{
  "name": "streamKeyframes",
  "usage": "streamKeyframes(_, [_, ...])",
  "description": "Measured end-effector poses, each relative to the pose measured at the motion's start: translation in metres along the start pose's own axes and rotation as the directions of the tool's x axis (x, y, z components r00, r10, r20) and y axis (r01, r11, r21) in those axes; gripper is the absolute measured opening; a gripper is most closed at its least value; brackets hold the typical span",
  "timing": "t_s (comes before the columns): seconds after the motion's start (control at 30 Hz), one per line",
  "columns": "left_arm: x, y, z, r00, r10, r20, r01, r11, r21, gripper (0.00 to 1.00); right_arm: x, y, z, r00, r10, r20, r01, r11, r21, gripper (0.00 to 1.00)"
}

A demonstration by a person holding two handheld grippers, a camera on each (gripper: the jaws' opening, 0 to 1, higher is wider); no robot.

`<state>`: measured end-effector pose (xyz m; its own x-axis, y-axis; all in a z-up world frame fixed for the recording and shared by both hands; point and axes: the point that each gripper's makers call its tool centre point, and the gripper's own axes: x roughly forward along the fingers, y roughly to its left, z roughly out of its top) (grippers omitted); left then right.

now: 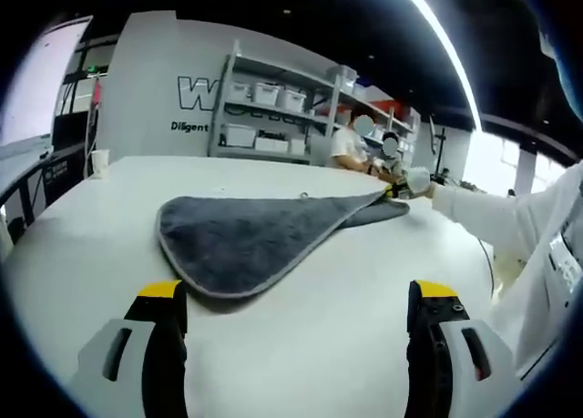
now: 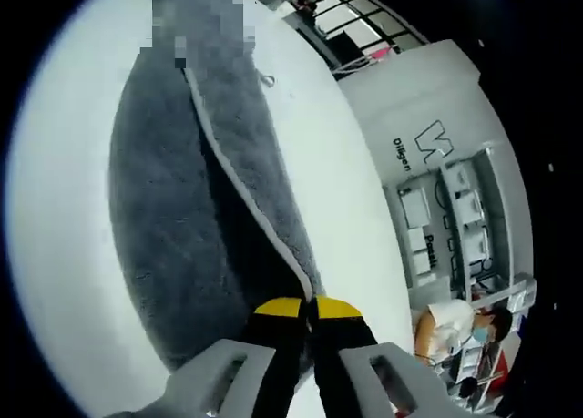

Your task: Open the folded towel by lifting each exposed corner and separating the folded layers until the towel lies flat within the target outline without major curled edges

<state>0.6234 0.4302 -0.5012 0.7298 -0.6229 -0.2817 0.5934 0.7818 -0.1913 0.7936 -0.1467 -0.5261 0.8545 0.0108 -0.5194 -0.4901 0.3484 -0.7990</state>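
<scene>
In the left gripper view, the left hand-held gripper [image 1: 296,313] is seen with its yellow-tipped jaws spread wide, nothing between them, above bare white tabletop [image 1: 82,227]. Just ahead of it the grey towel [image 1: 246,236] is spread in a folded, tapering shape, its rounded end lying towards the jaws and its narrow end drawn out to the far right. That narrow corner is pinched by the right hand-held gripper [image 1: 398,192], reached in from the right on a white sleeve [image 1: 492,218]. Nothing stands between the open jaws and the towel.

In the right gripper view, the right hand-held gripper [image 2: 308,305] is pressed together on the towel's [image 2: 164,209] pale-edged corner, and the folded layers are seen running away from it across the tabletop [image 2: 64,281].

Beyond the tabletop's far edge a grey shelf rack [image 1: 273,108] with white bins is seen, and a seated person [image 1: 351,149] beside it. On the wall [image 1: 146,72] behind, a large "W" and smaller lettering starting "Diligent" can be read; the rest is hidden.
</scene>
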Motion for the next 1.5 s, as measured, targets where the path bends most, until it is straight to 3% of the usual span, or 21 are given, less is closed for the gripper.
streamKeyframes(0.13, [0.000, -0.002, 0.002, 1.000, -0.003, 0.005, 0.003, 1.000, 0.003, 0.99, -0.025, 0.015, 0.004, 1.000, -0.001, 0.030, 0.001, 1.000, -0.011, 0.00])
streamKeyframes(0.57, [0.000, -0.016, 0.006, 1.000, -0.025, 0.011, 0.025, 1.000, 0.018, 0.99, -0.089, 0.073, 0.006, 0.996, -0.021, 0.092, 0.010, 0.993, 0.116, 0.00])
streamKeyframes(0.63, [-0.001, -0.017, 0.007, 1.000, -0.026, 0.012, 0.025, 0.999, 0.019, 0.99, -0.095, 0.077, 0.005, 0.995, -0.025, 0.094, 0.010, 0.987, 0.162, 0.00])
streamKeyframes(0.93, [-0.005, -0.018, 0.011, 0.999, -0.021, 0.026, 0.021, 1.000, 0.021, 0.99, -0.122, 0.102, 0.005, 0.997, -0.002, 0.083, -0.017, 0.973, 0.229, 0.00])
streamKeyframes(1.5, [-0.007, -0.016, 0.013, 0.999, -0.018, 0.034, 0.018, 1.000, 0.017, 0.99, -0.162, 0.134, -0.004, 0.998, 0.036, 0.047, -0.047, 0.966, 0.254, 0.00])
